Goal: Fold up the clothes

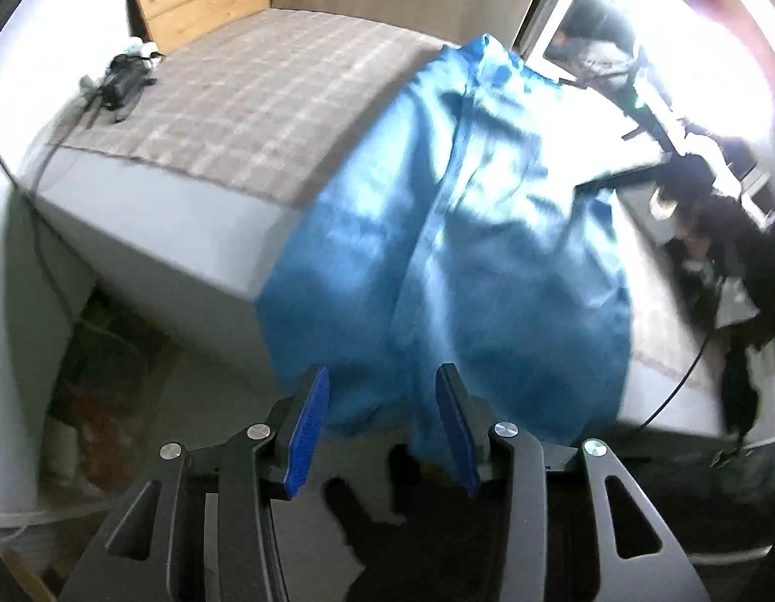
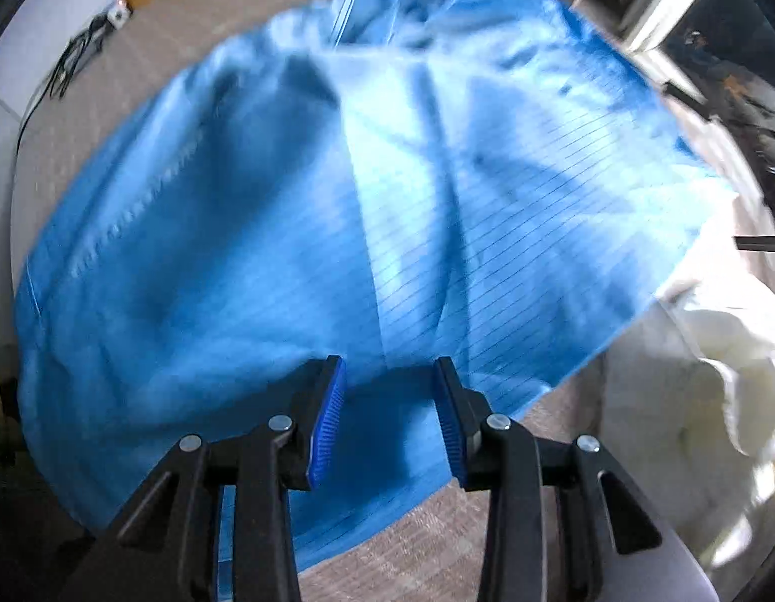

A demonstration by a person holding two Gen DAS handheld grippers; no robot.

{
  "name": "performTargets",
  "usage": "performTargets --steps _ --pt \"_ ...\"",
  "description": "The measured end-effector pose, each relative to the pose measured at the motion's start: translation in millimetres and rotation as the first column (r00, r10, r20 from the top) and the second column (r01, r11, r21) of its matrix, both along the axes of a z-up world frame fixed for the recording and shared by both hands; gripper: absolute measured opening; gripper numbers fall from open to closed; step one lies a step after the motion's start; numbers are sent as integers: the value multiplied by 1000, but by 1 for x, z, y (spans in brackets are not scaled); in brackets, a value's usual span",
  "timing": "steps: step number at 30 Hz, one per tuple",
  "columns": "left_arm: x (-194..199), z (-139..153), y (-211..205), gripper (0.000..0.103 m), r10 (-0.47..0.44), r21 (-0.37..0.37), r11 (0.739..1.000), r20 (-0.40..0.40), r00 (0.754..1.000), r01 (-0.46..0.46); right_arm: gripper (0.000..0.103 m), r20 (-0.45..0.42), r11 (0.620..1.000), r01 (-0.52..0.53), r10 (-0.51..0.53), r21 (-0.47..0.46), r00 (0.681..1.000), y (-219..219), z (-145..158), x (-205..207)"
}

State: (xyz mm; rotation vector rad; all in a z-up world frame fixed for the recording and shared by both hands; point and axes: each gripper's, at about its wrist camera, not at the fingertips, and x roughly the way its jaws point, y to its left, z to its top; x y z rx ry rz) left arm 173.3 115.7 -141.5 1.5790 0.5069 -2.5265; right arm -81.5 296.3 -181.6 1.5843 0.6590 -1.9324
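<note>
Both grippers point down with jaws partly apart and nothing pinched: the left gripper hangs over the near hem of the blue garment, and the right gripper sits above its striped cloth. The garment sprawls over the checked bed cover, its near end draping off the edge. A white bundle lies right; black cables are at the far corner.
</note>
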Motion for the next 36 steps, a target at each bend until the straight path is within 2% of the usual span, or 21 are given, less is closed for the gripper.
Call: performTargets --steps 3,6,8,11,16,19,23,25,29,33,36 --pt "-27 -8 11 43 -115 -46 992 7 993 115 35 -38 999 37 -38 -36 999 12 6 -14" --pt "-68 -19 28 43 -193 -28 981 15 981 194 35 -76 982 152 -161 -113 984 33 20 -42" --pt "-87 -32 34 43 -219 -6 976 31 975 219 35 -113 975 191 -203 -109 973 39 19 -60" --pt "-113 -50 44 43 -236 17 972 58 970 235 35 -146 979 189 -199 -82 969 23 4 -88" --pt "-125 -50 45 43 -239 21 971 65 969 238 35 -223 988 119 -139 -97 965 25 -1 -116" --pt "-129 -46 45 43 -244 19 970 76 967 243 35 -195 983 115 -141 -141 971 37 11 -116" --pt "-144 -32 38 43 -257 15 966 54 965 257 36 -171 959 176 -216 -221 961 70 35 -103" --pt "-165 -23 32 43 -268 -16 963 47 962 269 36 -160 945 229 -270 -235 949 90 46 -97" --pt "-217 -9 19 47 -282 -57 958 11 959 282 36 -110 899 358 -395 -251 912 124 44 -113" --pt "-283 -15 12 51 -275 -17 961 -13 961 275 36 -21 851 425 -453 -309 891 149 45 -139" --pt "-310 -26 10 51 -263 4 965 -10 965 263 36 -8 855 403 -429 -327 903 148 49 -151"
